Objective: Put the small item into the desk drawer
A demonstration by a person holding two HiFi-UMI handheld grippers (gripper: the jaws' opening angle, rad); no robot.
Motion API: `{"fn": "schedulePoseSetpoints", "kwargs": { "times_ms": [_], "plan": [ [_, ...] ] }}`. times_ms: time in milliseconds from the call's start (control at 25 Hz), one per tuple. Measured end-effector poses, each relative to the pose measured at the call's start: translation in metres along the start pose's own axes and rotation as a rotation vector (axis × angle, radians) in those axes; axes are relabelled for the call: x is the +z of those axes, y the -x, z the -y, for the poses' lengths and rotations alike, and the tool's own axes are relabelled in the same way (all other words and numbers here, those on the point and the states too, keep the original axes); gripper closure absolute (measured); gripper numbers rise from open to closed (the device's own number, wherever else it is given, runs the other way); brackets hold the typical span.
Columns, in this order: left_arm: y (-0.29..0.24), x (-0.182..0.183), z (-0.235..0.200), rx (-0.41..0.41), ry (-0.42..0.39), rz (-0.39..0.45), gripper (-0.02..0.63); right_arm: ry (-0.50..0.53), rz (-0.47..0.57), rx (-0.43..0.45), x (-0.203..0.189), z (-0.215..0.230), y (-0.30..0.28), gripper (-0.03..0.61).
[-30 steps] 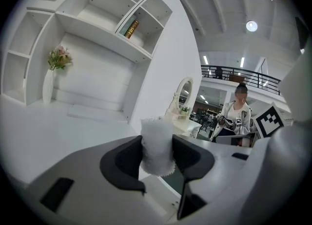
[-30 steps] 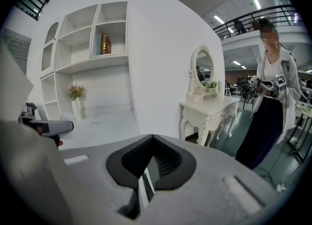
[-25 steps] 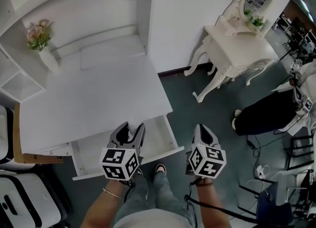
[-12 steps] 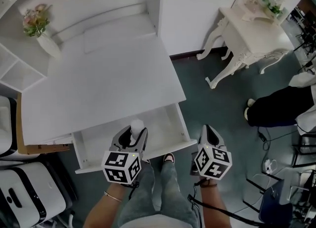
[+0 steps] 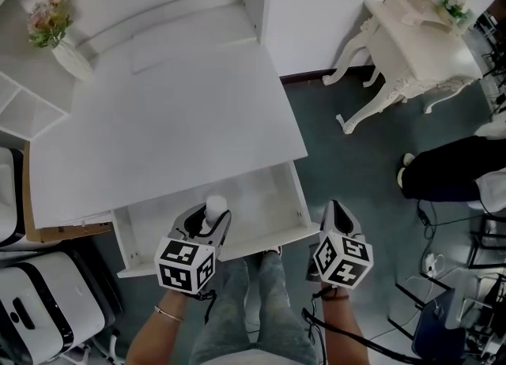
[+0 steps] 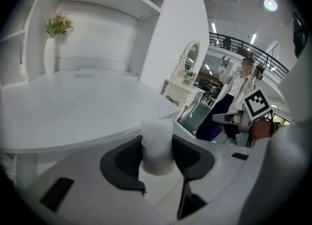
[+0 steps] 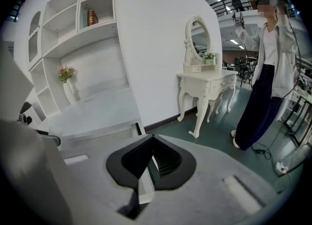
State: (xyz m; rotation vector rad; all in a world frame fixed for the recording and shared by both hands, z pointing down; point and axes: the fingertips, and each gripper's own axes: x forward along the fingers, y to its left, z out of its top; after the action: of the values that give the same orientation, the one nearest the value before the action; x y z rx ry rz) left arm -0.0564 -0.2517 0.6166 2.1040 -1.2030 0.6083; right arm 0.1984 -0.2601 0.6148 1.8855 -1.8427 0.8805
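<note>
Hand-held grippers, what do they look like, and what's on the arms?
Left hand-held gripper and right hand-held gripper: light grey bodies, dark-lined jaws, white cubes of black square markers. A dark cable trails from the right one. Thin bracelet on the left wrist; no sleeves.

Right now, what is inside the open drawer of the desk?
Only a bare white bottom shows in the drawer. The left hand-held gripper holds a white item over it and hides the part of the bottom beneath.
</note>
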Motion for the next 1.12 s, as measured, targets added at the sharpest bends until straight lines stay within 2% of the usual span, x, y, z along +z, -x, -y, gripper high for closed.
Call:
{"fn": "schedulePoseSetpoints", "kwargs": {
  "times_ms": [360, 800, 1120],
  "plan": [
    [-0.028, -0.032, -0.018, -0.022, -0.043, -0.157, 0.439, 0.007, -0.001, -0.004, 0.003, -0.007, -0.015, 0.572],
    [-0.061, -0.058, -0.034, -0.024, -0.222, -0.309, 0.439, 0.019, 0.004, -0.019, 0.006, -0.009, -0.022, 0.572],
    [-0.077, -0.079, -0.044, -0.001, -0.228, -0.396, 0.439, 0.010, 0.004, -0.034, 0.003, -0.003, -0.026, 0.572]
  ]
}}
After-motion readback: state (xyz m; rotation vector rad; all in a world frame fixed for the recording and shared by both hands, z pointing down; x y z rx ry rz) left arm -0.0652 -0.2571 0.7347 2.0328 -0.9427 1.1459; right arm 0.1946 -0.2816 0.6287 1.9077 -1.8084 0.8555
